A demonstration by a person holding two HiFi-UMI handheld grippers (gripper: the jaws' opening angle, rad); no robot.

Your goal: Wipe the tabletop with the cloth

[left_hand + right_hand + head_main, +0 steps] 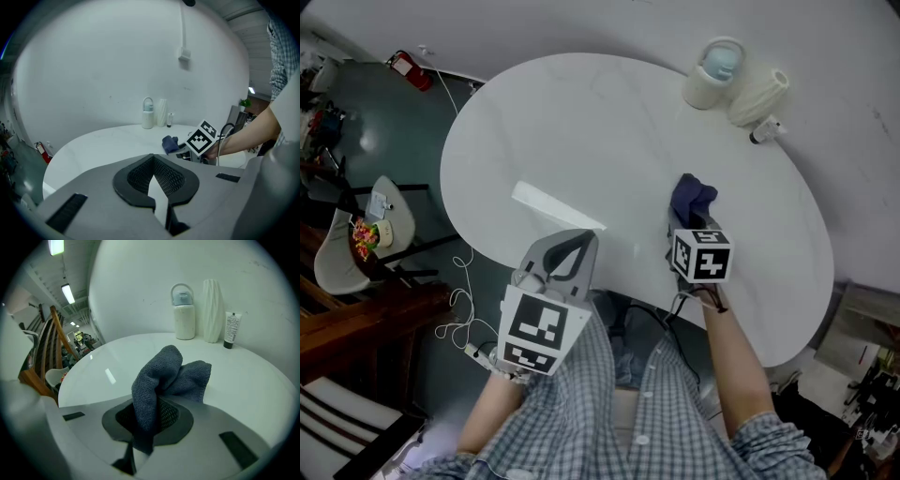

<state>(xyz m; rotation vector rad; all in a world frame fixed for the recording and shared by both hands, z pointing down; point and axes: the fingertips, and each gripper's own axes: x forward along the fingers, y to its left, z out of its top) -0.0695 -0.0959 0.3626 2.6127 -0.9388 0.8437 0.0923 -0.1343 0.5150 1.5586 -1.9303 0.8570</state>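
Note:
A dark blue cloth point(692, 197) is bunched up on the white oval tabletop point(581, 122), right of centre. My right gripper point(695, 223) is shut on it. In the right gripper view the cloth point(164, 373) rises in folds out of the jaws and hangs over the pads, with the table point(243, 376) beyond. My left gripper point(581, 242) hovers at the table's near edge. Its jaws meet at the tips with nothing between them point(153, 159). The left gripper view shows the cloth point(170, 143) to the right, with the right gripper's marker cube point(202, 138) beside it.
At the table's far right stand a white lidded jug point(713, 72), a ribbed white vase point(759, 92) and a small tube point(764, 129). A chair point(366, 234) and a red fire extinguisher point(411, 70) are on the floor to the left.

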